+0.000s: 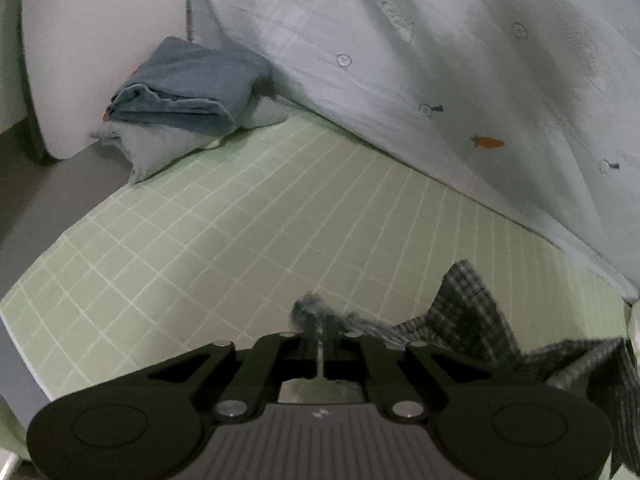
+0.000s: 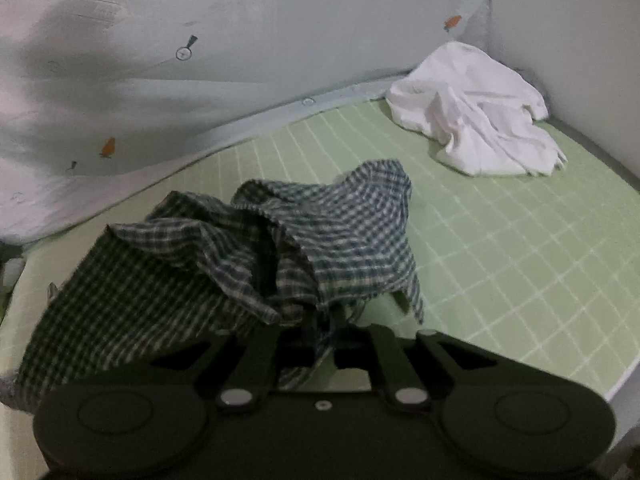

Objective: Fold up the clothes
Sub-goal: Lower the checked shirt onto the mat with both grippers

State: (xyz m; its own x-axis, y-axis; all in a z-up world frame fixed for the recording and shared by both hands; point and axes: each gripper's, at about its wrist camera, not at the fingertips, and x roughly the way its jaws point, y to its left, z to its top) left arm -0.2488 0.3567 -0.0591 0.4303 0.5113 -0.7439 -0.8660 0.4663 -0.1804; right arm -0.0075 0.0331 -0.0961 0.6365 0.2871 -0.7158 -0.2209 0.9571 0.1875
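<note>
The plaid garment [image 2: 256,248] lies bunched on the green sheet [image 2: 520,248], its edges cut off by both frames. Each gripper, left [image 1: 320,326] and right [image 2: 320,320], pinches a fold, fingertips buried in blurred cloth.

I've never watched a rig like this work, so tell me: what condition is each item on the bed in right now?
Checked garment: crumpled, unfolded, pinched at both ends.
White garment: crumpled, unfolded, untouched.
Blue-grey garments: folded, stacked.
Left gripper: nearly closed on the checked cloth.
Right gripper: nearly closed on the checked cloth.
</note>
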